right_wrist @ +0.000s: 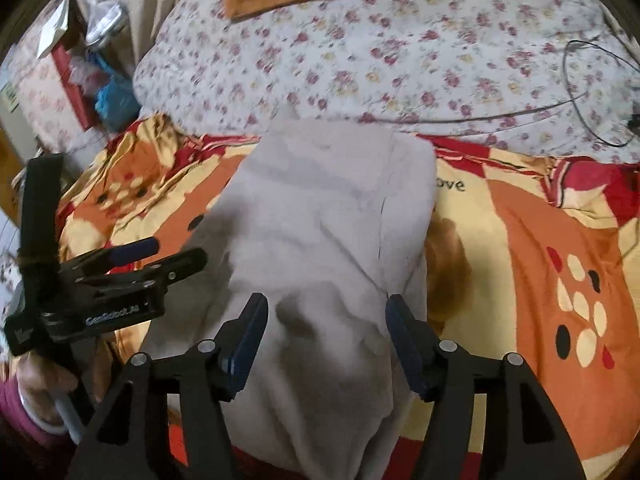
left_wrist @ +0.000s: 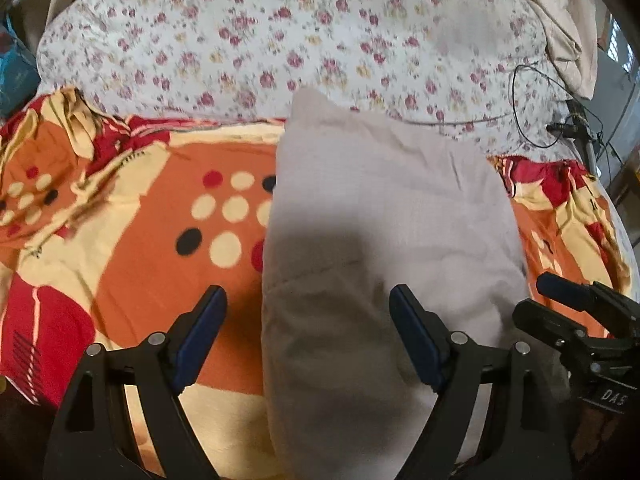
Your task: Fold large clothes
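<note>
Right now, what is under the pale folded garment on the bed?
The pale garment lies on an orange, red and cream patterned blanket, which shows on both sides of it. Its far tip reaches the floral sheet. Whatever lies directly beneath the garment is covered.

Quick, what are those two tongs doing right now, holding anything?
Left tongs: open, holding nothing, over the grey garment.
Right tongs: open, holding nothing, over it too.

left wrist: close, angled down over bed [left_wrist: 168,208] | right wrist: close, angled down, further right | shared: pale garment [left_wrist: 384,216] [right_wrist: 320,216], floral sheet [left_wrist: 280,40] [right_wrist: 400,56]
</note>
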Demonstrator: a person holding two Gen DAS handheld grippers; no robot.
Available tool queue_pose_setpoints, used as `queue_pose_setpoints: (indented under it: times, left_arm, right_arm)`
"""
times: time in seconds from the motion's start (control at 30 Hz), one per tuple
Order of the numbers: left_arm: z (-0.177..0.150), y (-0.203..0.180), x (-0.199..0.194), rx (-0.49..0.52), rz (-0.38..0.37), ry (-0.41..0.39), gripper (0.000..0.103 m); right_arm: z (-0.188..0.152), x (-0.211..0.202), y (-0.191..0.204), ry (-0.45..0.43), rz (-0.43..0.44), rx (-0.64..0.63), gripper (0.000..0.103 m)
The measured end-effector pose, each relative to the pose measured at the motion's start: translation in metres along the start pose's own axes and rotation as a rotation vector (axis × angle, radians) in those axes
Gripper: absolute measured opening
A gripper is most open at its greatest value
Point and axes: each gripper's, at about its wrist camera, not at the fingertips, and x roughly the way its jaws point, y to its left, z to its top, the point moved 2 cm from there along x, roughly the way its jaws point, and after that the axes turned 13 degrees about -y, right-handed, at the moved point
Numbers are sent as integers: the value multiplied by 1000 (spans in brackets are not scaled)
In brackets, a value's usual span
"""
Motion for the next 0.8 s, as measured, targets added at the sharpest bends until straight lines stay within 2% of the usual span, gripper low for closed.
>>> queue_pose_setpoints:
  times: [0.07, 0.4, 0.47, 0.8]
  left_arm:
    - [3, 1, -4, -6, 4, -13, 84]
    - [4, 0, -10, -2, 29, -46, 84]
    - [4, 0, -10, 2, 36, -56, 84]
    - [1, 2, -7, -2, 62, -51, 84]
  right_arm:
    - [2, -1, 2, -17, -38, 10, 70]
    - [2, 2, 6, -41, -108, 6, 77]
    - [3, 3, 5, -40, -108, 12, 81]
    - [0, 10, 2, -28, -119, 25, 81]
